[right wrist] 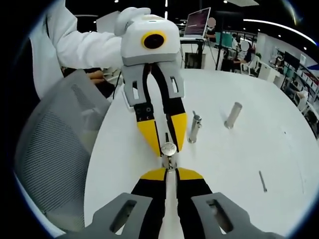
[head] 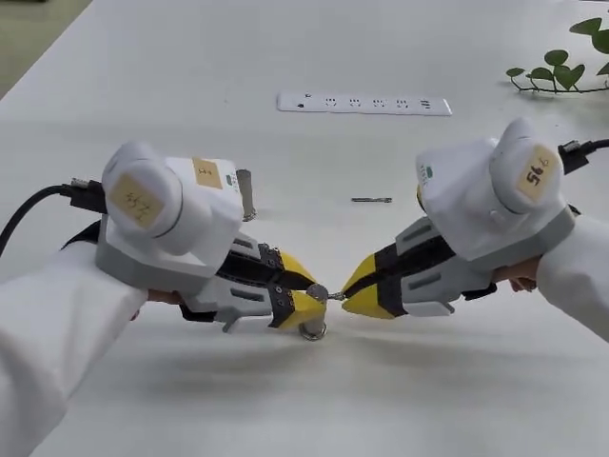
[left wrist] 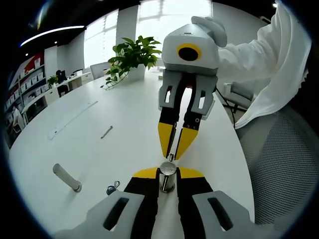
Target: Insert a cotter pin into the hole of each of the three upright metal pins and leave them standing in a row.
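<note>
Left gripper (head: 305,301) clamps the upright metal pin (head: 314,329), right gripper (head: 355,296) pinches the cotter pin (head: 335,296) at its hole; if I push off-axis, it jams or bends.

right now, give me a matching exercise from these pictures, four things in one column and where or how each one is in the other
Things
1. left claw
2. right claw
3. power strip
4. loose cotter pin

States
A. lying alone beyond the right claw, nearer than the strip
B. shut on the upright metal pin
C. white, flat at the far side of the table
D. pinching the held cotter pin at the metal pin's top

Pairs: 1-B, 2-D, 3-C, 4-A
</note>
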{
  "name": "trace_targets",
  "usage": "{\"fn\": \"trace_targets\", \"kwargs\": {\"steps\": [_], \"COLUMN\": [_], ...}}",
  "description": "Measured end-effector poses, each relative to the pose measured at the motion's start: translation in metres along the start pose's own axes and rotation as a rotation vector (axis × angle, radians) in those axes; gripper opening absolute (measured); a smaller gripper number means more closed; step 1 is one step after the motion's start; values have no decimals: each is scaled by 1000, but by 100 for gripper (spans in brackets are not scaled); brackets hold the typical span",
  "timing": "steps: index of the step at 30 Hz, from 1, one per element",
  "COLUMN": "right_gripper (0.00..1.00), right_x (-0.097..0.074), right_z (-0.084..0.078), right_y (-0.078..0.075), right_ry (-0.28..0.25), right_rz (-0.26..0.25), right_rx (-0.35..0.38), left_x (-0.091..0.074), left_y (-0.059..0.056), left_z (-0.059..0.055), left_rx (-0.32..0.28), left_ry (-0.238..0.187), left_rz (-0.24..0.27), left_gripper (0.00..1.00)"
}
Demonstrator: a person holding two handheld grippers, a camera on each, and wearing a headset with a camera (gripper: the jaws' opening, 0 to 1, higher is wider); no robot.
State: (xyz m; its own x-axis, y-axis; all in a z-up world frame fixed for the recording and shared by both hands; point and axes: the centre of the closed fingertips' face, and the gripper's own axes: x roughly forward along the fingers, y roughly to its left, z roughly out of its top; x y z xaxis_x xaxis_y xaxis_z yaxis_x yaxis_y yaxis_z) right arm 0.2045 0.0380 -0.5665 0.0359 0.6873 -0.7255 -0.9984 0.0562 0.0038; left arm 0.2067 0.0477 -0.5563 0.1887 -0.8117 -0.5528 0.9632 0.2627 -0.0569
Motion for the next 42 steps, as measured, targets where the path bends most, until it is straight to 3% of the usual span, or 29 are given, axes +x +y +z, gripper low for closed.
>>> {"fn": "trace_targets", "kwargs": {"steps": [11, 21, 27, 34, 42], "right_gripper": [0, 0, 9, 11, 13], "right_x": [4, 3, 2, 4, 8], "right_z": [8, 9, 10, 14, 16], "right_y": [3, 5, 4, 4, 5], "right_ry": [3, 2, -11, -25, -25], "right_rz": [20, 8, -9, -10, -2], "right_rx": [-2, -4, 1, 10, 7], "left_x": [0, -2, -7, -21, -37], "left_y": [0, -1, -2, -1, -6], "left_z": [0, 0, -1, -2, -3], "left_rx": [-7, 3, 0, -37, -80], "left_ry": [0, 5, 5, -37, -88], "left_rz": [3, 10, 10, 43, 70], "left_gripper": [10, 10, 11, 28, 56]}}
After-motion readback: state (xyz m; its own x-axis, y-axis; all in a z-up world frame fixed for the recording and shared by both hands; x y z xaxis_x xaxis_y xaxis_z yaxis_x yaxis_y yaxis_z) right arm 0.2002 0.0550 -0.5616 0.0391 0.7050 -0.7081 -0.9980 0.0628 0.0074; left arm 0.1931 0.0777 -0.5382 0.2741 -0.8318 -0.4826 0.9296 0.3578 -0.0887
